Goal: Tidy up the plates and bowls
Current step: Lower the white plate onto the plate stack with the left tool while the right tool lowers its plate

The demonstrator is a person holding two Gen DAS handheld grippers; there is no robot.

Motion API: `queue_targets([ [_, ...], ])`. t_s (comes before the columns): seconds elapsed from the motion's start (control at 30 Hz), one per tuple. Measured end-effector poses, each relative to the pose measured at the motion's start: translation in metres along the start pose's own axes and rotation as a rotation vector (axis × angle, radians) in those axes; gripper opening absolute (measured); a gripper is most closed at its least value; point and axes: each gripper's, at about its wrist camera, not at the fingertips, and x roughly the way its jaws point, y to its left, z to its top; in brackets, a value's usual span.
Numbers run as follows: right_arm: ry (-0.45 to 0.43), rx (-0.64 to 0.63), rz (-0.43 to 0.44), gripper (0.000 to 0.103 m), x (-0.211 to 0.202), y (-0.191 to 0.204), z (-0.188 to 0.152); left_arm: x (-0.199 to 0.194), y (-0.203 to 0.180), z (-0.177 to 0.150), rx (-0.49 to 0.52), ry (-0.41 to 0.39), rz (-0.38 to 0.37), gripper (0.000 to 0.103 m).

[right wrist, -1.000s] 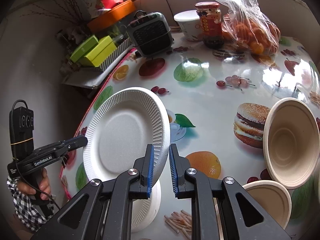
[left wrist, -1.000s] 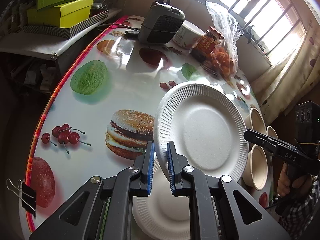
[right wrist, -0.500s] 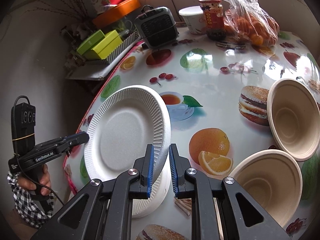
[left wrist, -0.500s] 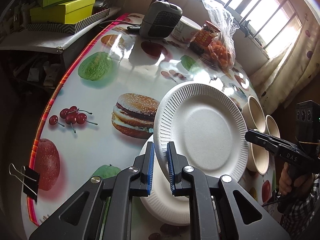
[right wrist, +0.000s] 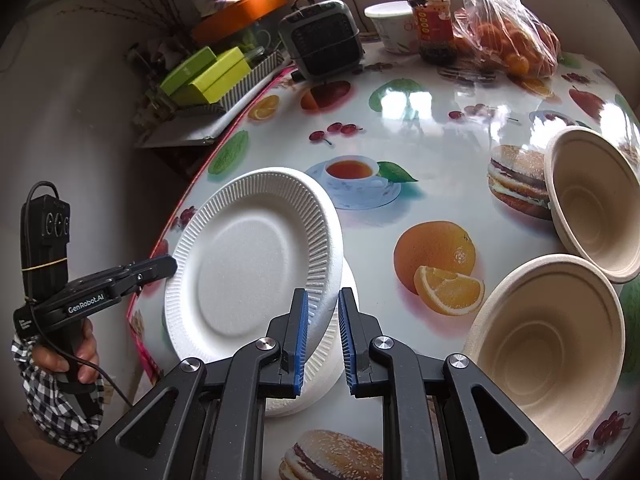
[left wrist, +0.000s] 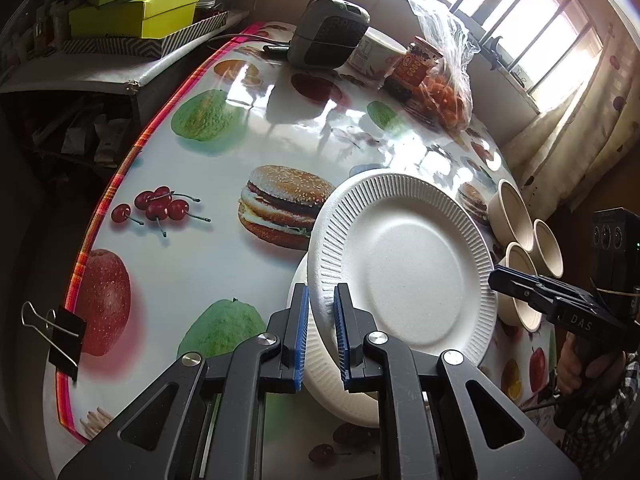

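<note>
White foam is what both tools hold: the left gripper has its jaws closed on the near rim of the top plate, and the right gripper grips the opposite rim of the same plate, so it hangs tilted between the two pairs of jaws. Just beneath the jaws a second plate lies flat on the desk, partly hidden under the carried one (whether the two touch is unclear). To the right of the right jaws, two tan bowls sit separately, unstacked; the left view shows three in that cluster. As I judge it, plate stacking is nearly finished, needing only lowering and release, while nesting the bowls remains entirely undone.
</note>
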Motion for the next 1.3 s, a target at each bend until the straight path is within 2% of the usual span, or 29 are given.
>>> queue_targets([
  [0.47,0.026,-0.003,-0.011,0.015,0.009,0.001,-0.017,0.005,0.004,-0.016,-0.004,0.019,0.006,0.013],
  [1.3,0.034,-0.015,-0.040,0.016,0.015,0.002,-0.024,0.013,0.006,-0.024,0.001,0.035,0.020,0.013],
])
